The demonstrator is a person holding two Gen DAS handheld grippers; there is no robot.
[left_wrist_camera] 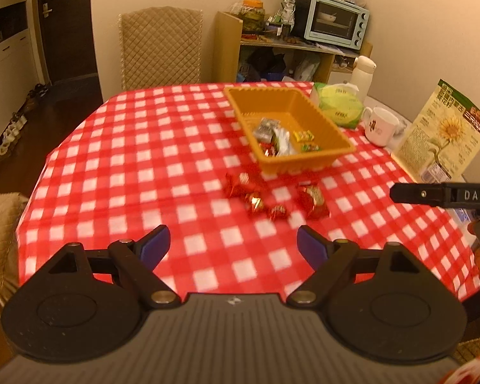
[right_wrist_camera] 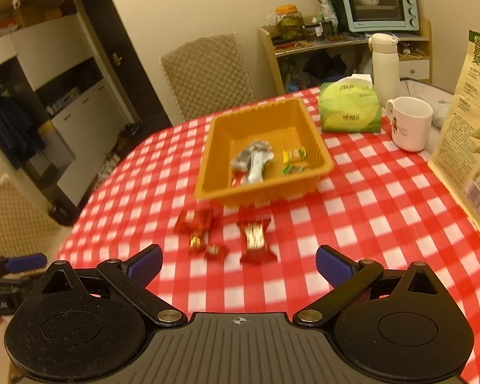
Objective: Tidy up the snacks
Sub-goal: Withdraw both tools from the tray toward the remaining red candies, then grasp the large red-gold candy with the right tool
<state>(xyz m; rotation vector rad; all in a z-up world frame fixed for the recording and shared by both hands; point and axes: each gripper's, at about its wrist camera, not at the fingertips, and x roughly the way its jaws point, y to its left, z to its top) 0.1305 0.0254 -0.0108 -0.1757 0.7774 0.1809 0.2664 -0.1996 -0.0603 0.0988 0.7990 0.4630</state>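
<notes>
Here, an orange tray (right_wrist_camera: 316,147) sits on a red-and-white checked tabletop (left_wrist_camera: 128,160) and serves as the landmark. Inside it, toward its near end, lie a few snacks already gathered: silver-wrapped packets (right_wrist_camera: 251,163) and small yellow-green candies (right_wrist_camera: 293,160).

Just in front of the tray's near wall, on the bare cloth, lies a loose cluster of red-wrapped snacks. In the right wrist view the largest red bar (right_wrist_camera: 256,240) lies with its long axis running roughly from the tray's near wall back toward the camera. To the left of it lie a broader red packet (right_wrist_camera: 195,219) and two small red candies (right_wrist_camera: 208,246).

The right gripper (right_wrist_camera: 239,268) is released, jaws spread wide, nothing between them. The red bar lies just ahead of it, between the gripper and the tray, close to the gap's centre line. The left gripper (left_wrist_camera: 233,246) is also released and empty. From its view the cluster (left_wrist_camera: 272,198) lies ahead and slightly right, with the red bar on the far right of the group.

Judging by this, the right gripper is better lined up with the bar, while the left is nearer the small candies. Since the bar's length runs along the approach, the jaws would likely close across its narrow width. Both views are slightly blurred.
</notes>
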